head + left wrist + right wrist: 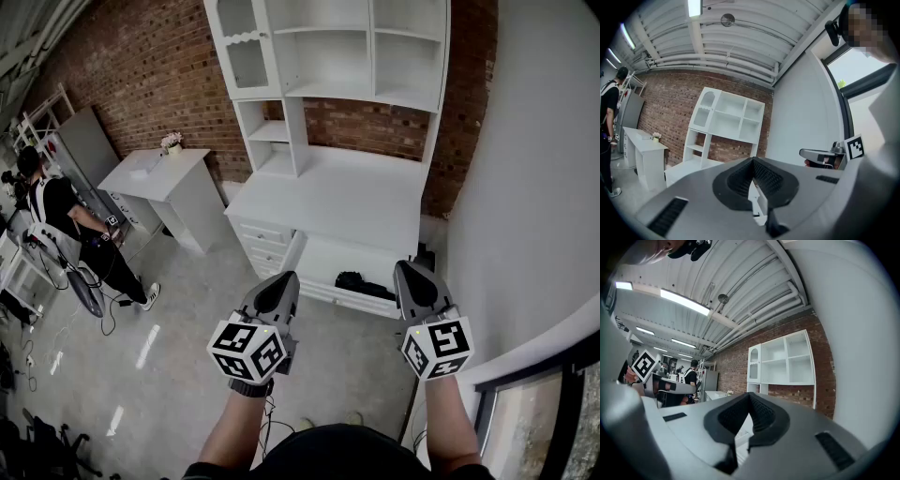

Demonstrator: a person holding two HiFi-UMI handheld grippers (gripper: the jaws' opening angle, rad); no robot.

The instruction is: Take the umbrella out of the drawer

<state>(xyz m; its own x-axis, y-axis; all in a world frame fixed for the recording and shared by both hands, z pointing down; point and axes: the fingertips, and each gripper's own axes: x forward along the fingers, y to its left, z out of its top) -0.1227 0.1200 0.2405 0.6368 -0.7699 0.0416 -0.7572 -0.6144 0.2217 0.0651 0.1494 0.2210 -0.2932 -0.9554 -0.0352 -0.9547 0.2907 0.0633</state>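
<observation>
I hold both tools level in front of me. My left gripper (pixel 279 286) has its jaws pressed together with nothing between them, and its own view shows the ribbed pads (pixel 765 174) meeting at the tip. My right gripper (pixel 411 272) is closed and empty as well, its pads (pixel 760 411) shut tight. Grey floor (pixel 187 356) spreads below and to my left, and a strip of it runs on to the drawer (pixel 349 298). On my right the white wall (pixel 525 206) stands close beside the right gripper, so the room to swing is on the left side. The drawer is pulled out from the bottom of the white cabinet (pixel 281 211), its front edge facing me, with a stack of small drawers (pixel 265 246) just left of it. The umbrella (pixel 364 283) lies inside as a dark folded bundle, near the front edge and a little right of the drawer's middle. Its long axis runs along the front edge; I cannot tell which end is the handle. Above is the cabinet's counter (pixel 337 192), then open shelves (pixel 328 56) against the brick wall (pixel 150 75). Far left are a white desk (pixel 155 173) and a person (pixel 66 220).
</observation>
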